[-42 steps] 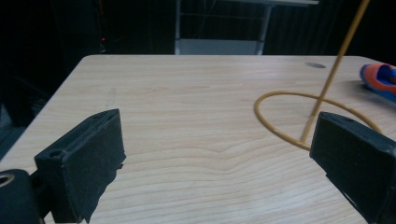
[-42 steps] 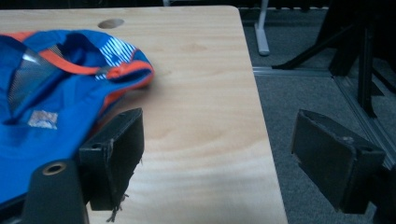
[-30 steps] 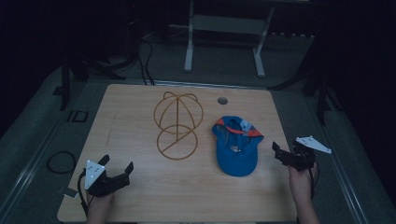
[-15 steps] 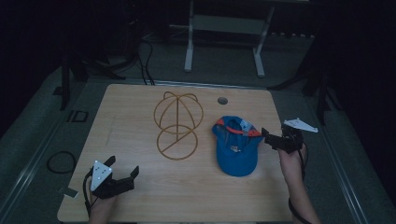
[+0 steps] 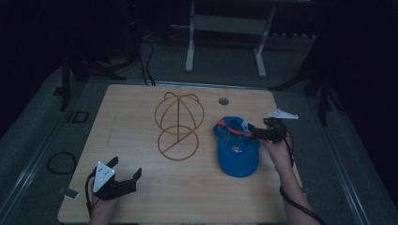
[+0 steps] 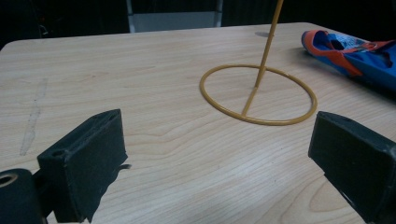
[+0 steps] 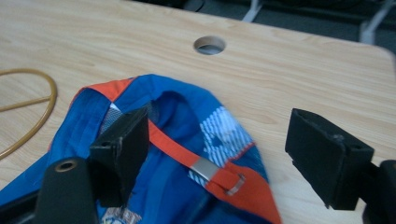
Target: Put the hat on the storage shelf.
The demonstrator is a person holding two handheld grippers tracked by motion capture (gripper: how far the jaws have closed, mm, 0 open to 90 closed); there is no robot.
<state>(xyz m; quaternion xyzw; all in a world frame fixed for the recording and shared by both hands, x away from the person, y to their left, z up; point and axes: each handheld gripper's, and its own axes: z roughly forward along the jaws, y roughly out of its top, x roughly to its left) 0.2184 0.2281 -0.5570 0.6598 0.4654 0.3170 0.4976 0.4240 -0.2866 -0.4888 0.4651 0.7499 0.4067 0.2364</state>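
A blue cap (image 5: 237,150) with orange trim lies on the wooden table (image 5: 141,117), right of centre; its orange back strap with a metal buckle (image 7: 205,169) shows in the right gripper view. My right gripper (image 5: 256,130) is open at the cap's back edge, one jaw over the fabric, the other over bare wood. A yellow wire hat stand (image 5: 178,124) rises at mid-table, its ring base (image 6: 258,94) ahead of my left gripper (image 5: 126,169). That gripper is open near the front left corner, holding nothing.
A round cable hole (image 5: 224,101) sits in the table behind the cap. A white-legged frame (image 5: 225,28) stands on the floor beyond the far edge. A cable loop (image 5: 60,162) lies on the floor at left. Bare wood stretches between the left gripper and the stand.
My right gripper has moved forward and left from the table's right edge to the cap's back strap. The left gripper has shifted slightly right and nearer.
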